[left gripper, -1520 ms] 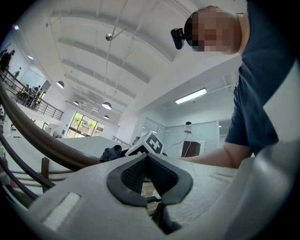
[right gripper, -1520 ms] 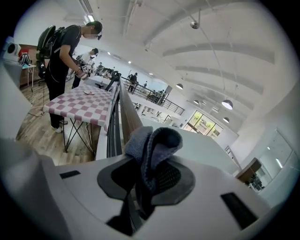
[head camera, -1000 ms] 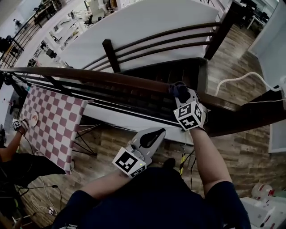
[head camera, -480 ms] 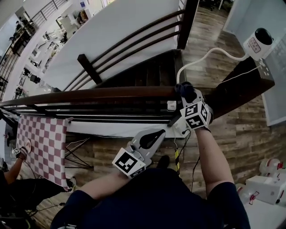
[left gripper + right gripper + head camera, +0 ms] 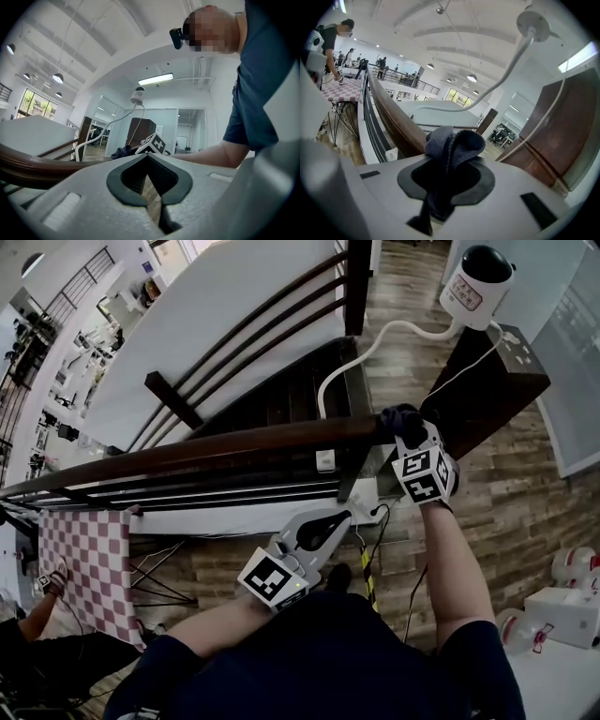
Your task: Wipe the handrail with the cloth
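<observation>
A dark brown wooden handrail (image 5: 216, 451) runs from the left edge to a dark post at the right. My right gripper (image 5: 412, 435) is shut on a dark blue cloth (image 5: 401, 418), which is pressed on the rail's right end, beside the post. In the right gripper view the bunched cloth (image 5: 454, 140) sticks out of the right gripper (image 5: 449, 161), with the handrail (image 5: 393, 117) stretching away behind it. My left gripper (image 5: 317, 529) hangs low near my body, below the rail, shut with nothing in it. In the left gripper view, past the left gripper (image 5: 149, 157), the handrail (image 5: 33, 166) crosses.
A dark wooden post (image 5: 487, 371) stands at the rail's right end, with a white device (image 5: 478, 277) on a bent white tube above it. Stairs and lower rails (image 5: 272, 381) lie beyond. A checkered table (image 5: 89, 559) stands on the floor below. Cables (image 5: 370, 559) hang under the rail.
The right gripper has slid the cloth rightward along the handrail to its end by the post. The left gripper has stayed shut near my body.
</observation>
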### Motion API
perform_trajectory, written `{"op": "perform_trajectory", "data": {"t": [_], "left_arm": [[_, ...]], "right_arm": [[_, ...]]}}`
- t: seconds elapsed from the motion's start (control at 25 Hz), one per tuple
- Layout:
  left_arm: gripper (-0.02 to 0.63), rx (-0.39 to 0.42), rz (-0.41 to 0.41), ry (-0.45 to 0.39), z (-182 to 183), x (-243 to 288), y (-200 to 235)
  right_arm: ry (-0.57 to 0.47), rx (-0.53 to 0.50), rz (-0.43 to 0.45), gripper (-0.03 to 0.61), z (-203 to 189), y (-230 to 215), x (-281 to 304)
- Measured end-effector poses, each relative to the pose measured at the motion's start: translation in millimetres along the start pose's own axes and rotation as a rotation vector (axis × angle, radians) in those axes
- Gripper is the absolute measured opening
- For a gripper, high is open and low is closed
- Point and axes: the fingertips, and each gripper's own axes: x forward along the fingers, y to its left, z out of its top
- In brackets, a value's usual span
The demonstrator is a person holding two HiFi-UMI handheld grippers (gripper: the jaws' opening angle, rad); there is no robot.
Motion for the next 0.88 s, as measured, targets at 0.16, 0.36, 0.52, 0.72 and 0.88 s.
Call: {"op": "perform_trajectory", "data": {"t": [0.16, 0.36, 0.52, 0.72, 0.88], "left_arm": [[-0.005, 0.002, -0.009, -0.001, -4, 13, -8], [-0.005, 0.013, -0.011, -0.024, 1, 14, -12], [-0.005, 0.016, 0.008, -0.015, 6, 6, -9], [-0.005, 0.042, 0.023, -0.060, 22, -16, -4], [-0.005, 0.060, 0.048, -0.096, 36, -44, 4]], "right_arm": [[0.010, 0.011, -0.010, 0.089, -14, -14, -3], [-0.006, 0.018, -0.015, 0.089, -11, -15, -9], [-0.073, 0.045, -0.010, 0.089, 13, -8, -22], [-0.152, 0.064, 0.048, 0.089, 52, 27, -47], [-0.215, 0.091, 0.131, 0.089, 83, 76, -77]]}}
